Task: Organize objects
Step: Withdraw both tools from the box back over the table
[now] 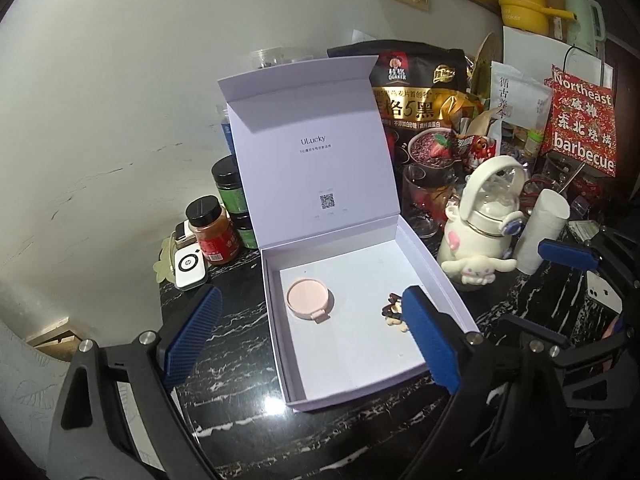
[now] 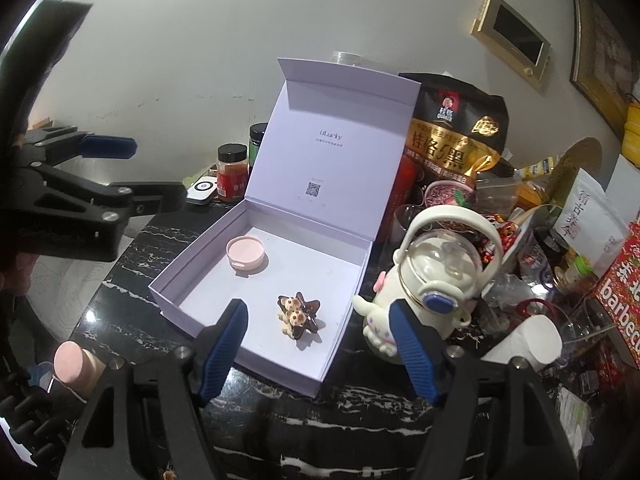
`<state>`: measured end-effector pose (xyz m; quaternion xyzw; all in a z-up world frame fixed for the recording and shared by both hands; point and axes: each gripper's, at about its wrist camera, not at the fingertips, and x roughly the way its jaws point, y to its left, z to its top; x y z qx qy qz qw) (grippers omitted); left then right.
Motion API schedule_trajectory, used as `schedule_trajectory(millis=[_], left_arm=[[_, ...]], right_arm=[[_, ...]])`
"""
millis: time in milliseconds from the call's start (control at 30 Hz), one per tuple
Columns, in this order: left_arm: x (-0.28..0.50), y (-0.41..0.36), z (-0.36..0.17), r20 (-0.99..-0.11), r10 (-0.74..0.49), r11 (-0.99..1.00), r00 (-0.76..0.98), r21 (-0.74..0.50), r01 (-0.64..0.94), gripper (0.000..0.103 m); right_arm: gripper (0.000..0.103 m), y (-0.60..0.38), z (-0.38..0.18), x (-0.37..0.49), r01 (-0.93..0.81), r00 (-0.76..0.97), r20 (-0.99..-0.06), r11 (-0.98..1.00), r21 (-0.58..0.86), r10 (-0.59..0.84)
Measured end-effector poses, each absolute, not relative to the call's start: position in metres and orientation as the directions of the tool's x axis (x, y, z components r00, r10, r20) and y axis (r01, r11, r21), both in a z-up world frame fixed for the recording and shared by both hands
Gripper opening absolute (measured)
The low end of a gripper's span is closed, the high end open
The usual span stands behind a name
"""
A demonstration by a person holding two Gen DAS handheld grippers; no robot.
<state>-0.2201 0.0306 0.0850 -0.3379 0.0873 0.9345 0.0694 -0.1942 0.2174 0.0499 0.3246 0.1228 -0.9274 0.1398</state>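
- White card box [image 2: 256, 320] sits open on the black marble counter [image 2: 132, 264], its lid [image 2: 332, 148] standing up at the far side; everything below is placed from this box.
- Inside it, a pink round case [image 2: 245, 253] rests near the far-left corner, and a brown-and-cream hair clip [image 2: 297, 316] lies near the right wall toward the front; the two are well apart.
- Right gripper [image 2: 320, 348] hovers over the box's near edge with its jaws wide apart and nothing between them; the clip lies straight ahead, between the lines of the two blue fingers [image 2: 226, 344], slightly left of centre.
- Clip's long axis seems to run from near to far, roughly along the gripper's reach, so I judge the jaws would close across its narrow width without turning.
- Left gripper [image 1: 308, 336] also stands spread and empty at the box's front; its right finger [image 1: 430, 340] partly covers the clip [image 1: 394, 312] in its own view, while the case [image 1: 308, 296] lies ahead between its fingers.
- Right gripper is the nearer to the clip, the left to the case.
- Just right of the box stands a white plush-trimmed bottle [image 2: 436, 280], close to the right gripper's outer finger; a sideways drift there could knock it.
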Motion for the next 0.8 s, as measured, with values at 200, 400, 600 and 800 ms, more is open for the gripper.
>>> schedule_trajectory(millis=[200,400,600,800], left_arm=[[-0.198,0.030,0.089,-0.631,0.062,-0.978,-0.773,0.115,-0.172,0.093],[-0.177,0.028,0.087,-0.630,0.040,-0.983,-0.775,0.114,-0.144,0.093],[-0.154,0.027,0.083,-0.632,0.021,-0.987,-0.775,0.112,-0.118,0.093],[-0.135,0.027,0.077,-0.631,0.000,-0.989,-0.776,0.116,-0.094,0.093]], right_arm=[[0.076,0.223,0.055,-0.178,0.326,-0.762,-0.624,-0.936,-0.136,-0.175],[0.077,0.227,0.057,-0.163,0.323,-0.766,-0.618,-0.937,-0.133,-0.176],[0.077,0.230,0.055,-0.148,0.326,-0.766,-0.617,-0.937,-0.128,-0.182],[0.077,0.231,0.052,-0.134,0.332,-0.763,-0.619,-0.935,-0.127,-0.187]])
